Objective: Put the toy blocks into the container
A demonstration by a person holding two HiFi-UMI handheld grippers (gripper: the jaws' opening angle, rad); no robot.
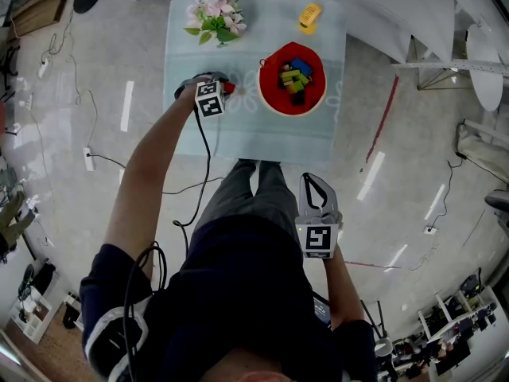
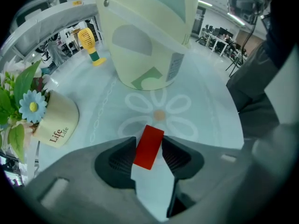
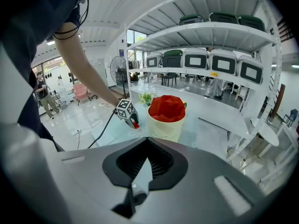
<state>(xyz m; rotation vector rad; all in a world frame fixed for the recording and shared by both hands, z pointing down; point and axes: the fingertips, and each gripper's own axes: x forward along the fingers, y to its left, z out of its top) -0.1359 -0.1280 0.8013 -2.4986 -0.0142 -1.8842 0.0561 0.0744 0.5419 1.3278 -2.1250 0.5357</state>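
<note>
Left pinch on red block — right idle.
My left gripper [image 2: 148,143] has both pads pressed on a tilted red block [image 2: 148,148], near the container [image 2: 140,45] and to its left as I look down, over the flower-print cloth [image 2: 187,101]. Other toy blocks [image 1: 294,76] lie inside the container. Flower pot [image 2: 56,122] is further left of the container, yellow toy [image 1: 310,16] beyond it. My right gripper [image 3: 147,143] — jaws together, nothing betw. them — hangs well back from the container.
</note>
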